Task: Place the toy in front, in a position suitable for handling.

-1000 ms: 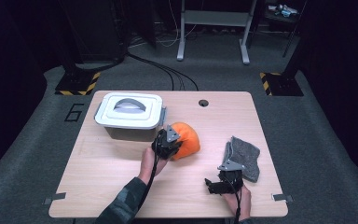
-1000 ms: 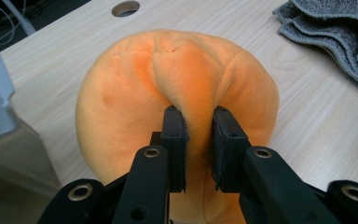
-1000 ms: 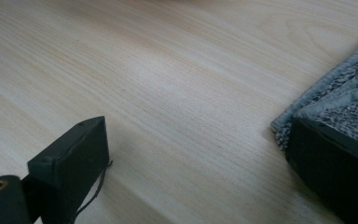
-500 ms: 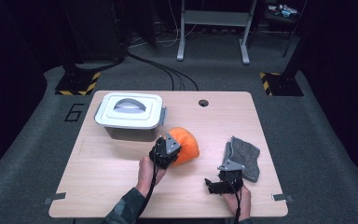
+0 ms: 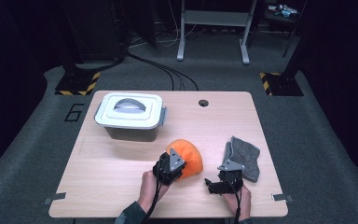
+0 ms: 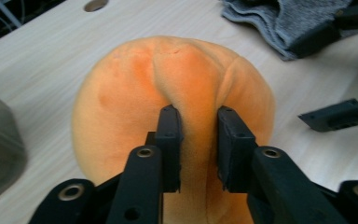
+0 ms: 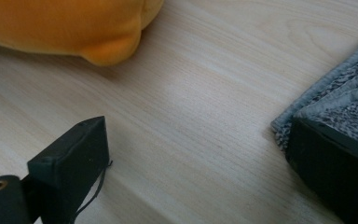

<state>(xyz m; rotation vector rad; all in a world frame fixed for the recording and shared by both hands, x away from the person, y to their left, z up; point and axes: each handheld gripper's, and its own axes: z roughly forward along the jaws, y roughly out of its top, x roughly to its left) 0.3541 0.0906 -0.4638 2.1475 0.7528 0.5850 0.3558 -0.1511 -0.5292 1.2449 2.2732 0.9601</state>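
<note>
A round orange plush cushion (image 5: 189,154) lies on the wooden table (image 5: 102,186) near the front middle. My left gripper (image 5: 176,169) sits at its near side. Its jaws pinch a raised fold of the orange cushion (image 6: 168,88), and the fabric fills the gap between the pads (image 6: 169,140); the jaws have just been opening a little. A folded grey cloth (image 5: 243,156) lies to the right. My right gripper (image 5: 223,181) rests open on the table beside it. One of its jaws lies against the grey cloth's edge (image 7: 335,112); the other is on bare wood.
A white-lidded storage box (image 5: 129,112) with a grey handle stands at the back left of the table. A round cable hole (image 5: 203,102) sits near the far edge. Dark floor, cables and stand legs lie beyond the table.
The left gripper has drawn the orange cushion away from the box, toward the near edge of the table. The right gripper and the grey cloth have stayed put.
</note>
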